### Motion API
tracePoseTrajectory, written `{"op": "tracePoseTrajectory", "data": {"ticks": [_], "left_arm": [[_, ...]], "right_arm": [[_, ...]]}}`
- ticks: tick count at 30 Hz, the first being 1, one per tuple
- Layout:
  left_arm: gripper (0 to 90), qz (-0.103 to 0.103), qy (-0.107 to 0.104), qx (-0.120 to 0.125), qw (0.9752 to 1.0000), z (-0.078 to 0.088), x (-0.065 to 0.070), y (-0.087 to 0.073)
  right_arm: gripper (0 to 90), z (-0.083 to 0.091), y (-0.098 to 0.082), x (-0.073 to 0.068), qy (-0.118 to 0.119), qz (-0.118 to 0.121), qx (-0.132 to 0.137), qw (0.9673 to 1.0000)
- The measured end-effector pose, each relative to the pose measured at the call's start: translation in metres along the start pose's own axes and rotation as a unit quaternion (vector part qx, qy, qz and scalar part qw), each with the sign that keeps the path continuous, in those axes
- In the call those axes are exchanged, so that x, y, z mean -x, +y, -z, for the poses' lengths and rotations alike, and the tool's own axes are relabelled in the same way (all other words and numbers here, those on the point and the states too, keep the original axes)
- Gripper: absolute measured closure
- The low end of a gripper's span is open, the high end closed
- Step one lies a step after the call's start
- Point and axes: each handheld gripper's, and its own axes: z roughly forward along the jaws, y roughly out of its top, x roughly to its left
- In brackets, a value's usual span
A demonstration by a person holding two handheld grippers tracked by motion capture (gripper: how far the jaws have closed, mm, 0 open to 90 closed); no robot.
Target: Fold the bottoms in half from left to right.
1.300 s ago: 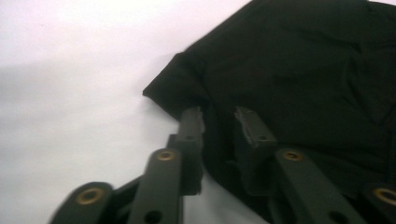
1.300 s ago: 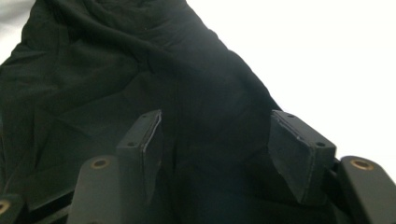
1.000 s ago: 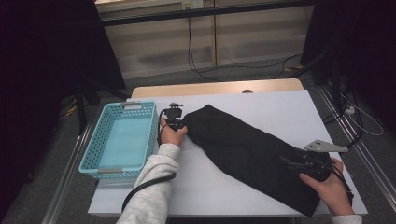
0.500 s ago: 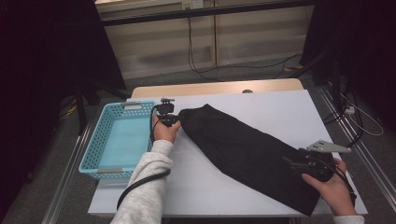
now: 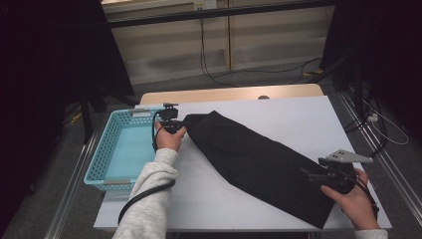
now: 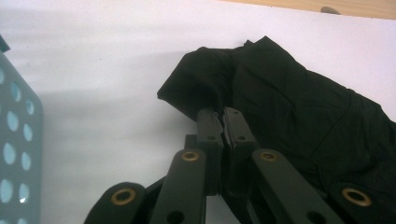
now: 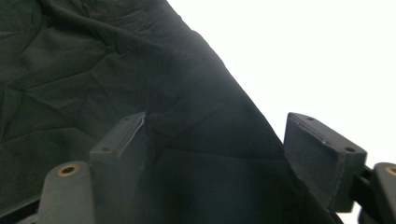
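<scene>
The black garment (image 5: 259,162) lies flat and diagonal across the white table (image 5: 298,114), one narrow end near the blue plastic basket (image 5: 107,159), the other wide end at the near right corner. In the left gripper view the left gripper (image 6: 223,120) has its jaws pressed together on a bunched corner of the cloth (image 6: 201,88), which lifts slightly off the table there; in the high view that gripper (image 5: 171,124) sits just beside the basket's right rim. The right gripper (image 5: 323,175) rests over the wide end; in the right gripper view its jaws stand well apart, having just been opening, with the cloth's edge lying between them and neither pad pressing on it (image 7: 187,140). Judgement: the step in hand appears to be a fold or a gather toward the basket, led by the left corner while the right end is released. To do it well, the left grip should stay firm on both layers of the corner, the pull should run along the garment's length to avoid twisting, and the right jaws should be clear of the fabric so that they do not snag the hem. The basket is empty as far as visible.
</scene>
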Motion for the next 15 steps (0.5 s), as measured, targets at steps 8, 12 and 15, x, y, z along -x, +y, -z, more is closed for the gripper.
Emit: {"op": "tracePoseTrajectory", "data": {"ticks": [8, 12, 15], "left_arm": [[87.0, -0.003, 0.005, 0.005, 1.0000, 0.010, -0.004, 0.006], [87.0, -0.005, 0.009, 0.006, 0.9999, 0.015, -0.007, 0.007], [87.0, -0.005, 0.011, 0.007, 0.9999, 0.017, -0.010, 0.008]], "right_arm": [[18.6, 0.000, 0.001, -0.002, 0.003, 0.003, 0.002, 1.0000], [17.1, -0.002, 0.000, -0.001, 0.005, 0.001, -0.001, 1.0000], [15.4, -0.003, 0.001, -0.003, 0.009, 0.001, 0.001, 1.0000]]}}
